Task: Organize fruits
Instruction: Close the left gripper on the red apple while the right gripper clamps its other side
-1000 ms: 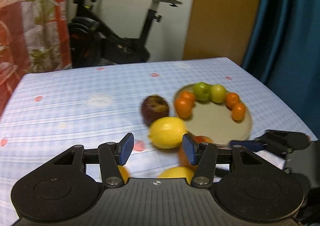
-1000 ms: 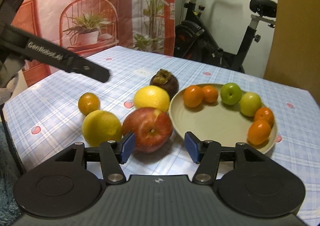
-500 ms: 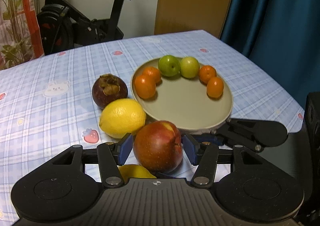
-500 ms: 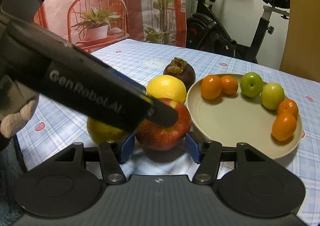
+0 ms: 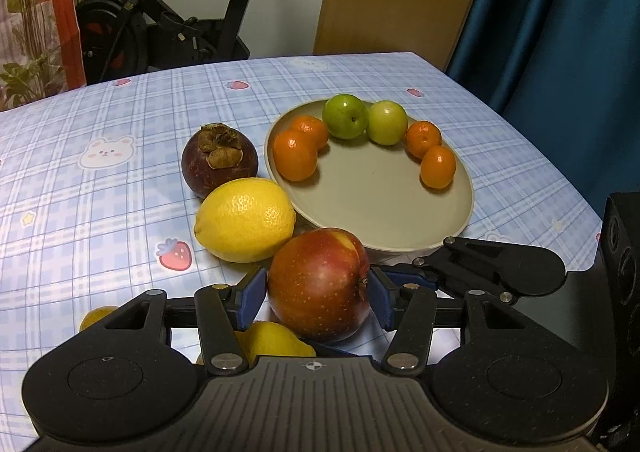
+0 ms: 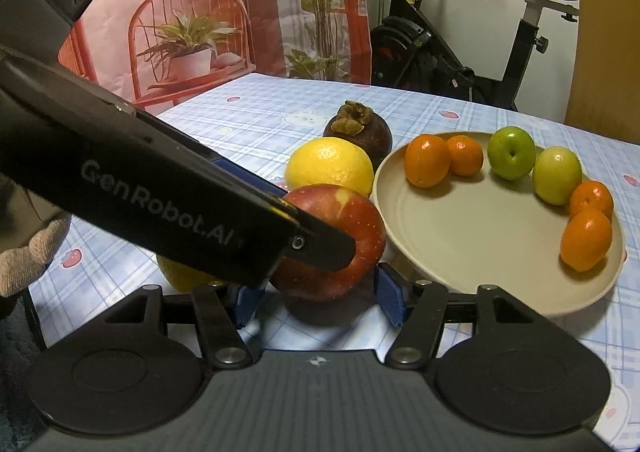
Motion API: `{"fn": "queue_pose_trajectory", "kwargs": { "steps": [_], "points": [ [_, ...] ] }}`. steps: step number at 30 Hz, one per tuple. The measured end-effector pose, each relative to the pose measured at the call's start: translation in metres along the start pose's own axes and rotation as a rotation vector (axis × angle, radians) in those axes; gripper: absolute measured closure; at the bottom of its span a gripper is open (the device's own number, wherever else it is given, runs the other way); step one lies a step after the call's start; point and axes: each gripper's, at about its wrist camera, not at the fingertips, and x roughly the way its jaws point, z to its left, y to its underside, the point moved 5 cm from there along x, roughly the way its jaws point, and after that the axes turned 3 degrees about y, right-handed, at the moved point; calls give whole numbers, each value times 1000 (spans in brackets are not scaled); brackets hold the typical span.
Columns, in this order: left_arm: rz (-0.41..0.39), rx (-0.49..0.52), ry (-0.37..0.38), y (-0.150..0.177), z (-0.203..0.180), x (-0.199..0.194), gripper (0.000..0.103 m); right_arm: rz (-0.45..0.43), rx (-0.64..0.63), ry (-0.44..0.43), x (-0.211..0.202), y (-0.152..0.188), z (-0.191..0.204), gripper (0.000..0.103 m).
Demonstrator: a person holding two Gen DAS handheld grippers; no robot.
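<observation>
A red apple (image 5: pixel 316 272) rests on the checked tablecloth just in front of the beige plate (image 5: pixel 380 203). My left gripper (image 5: pixel 316 292) is shut on it, with a blue pad pressed against each side. In the right wrist view the left gripper's finger (image 6: pixel 320 246) lies across the apple (image 6: pixel 340 211). My right gripper (image 6: pixel 320 298) is open, its tips flanking the apple's near base without pressing it. Its finger (image 5: pixel 500 268) shows at the right of the left wrist view. The plate (image 6: pixel 480 236) holds several small oranges and two green fruits around its far rim.
A lemon (image 5: pixel 244 219) and a dark mangosteen (image 5: pixel 218 163) lie left of the plate. A second lemon (image 5: pixel 272 340) and a small orange (image 5: pixel 96 316) sit near my left gripper. An exercise bike (image 5: pixel 180 31) and a blue curtain (image 5: pixel 560 31) stand beyond the table.
My left gripper swung right and down from above the lemon, and its pads now hold the apple. In the right wrist view it swept in over the apple. My right gripper edged closer.
</observation>
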Motion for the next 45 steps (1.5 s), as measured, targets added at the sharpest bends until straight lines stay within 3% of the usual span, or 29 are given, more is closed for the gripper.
{"fn": "queue_pose_trajectory", "kwargs": {
  "steps": [7, 13, 19, 28, 36, 45],
  "points": [
    [-18, 1, 29, 3, -9, -7, 49, -27, -32, 42, -15, 6, 5, 43],
    [-11, -2, 57, 5, -18, -8, 50, 1, -19, 52, -25, 9, 4, 43],
    [-23, -96, 104, 9, -12, -9, 51, -17, -63, 70, -39, 10, 7, 45],
    [-43, -147, 95, 7, -2, -14, 54, -40, 2, 30, -36, 10, 2, 43],
    [-43, -143, 96, 8, 0, -15, 55, -59, 90, -21, -25, 7, -6, 36],
    [-31, -121, 89, 8, -4, -14, 56, -47, 105, -26, -29, 6, -7, 38]
  ]
}}
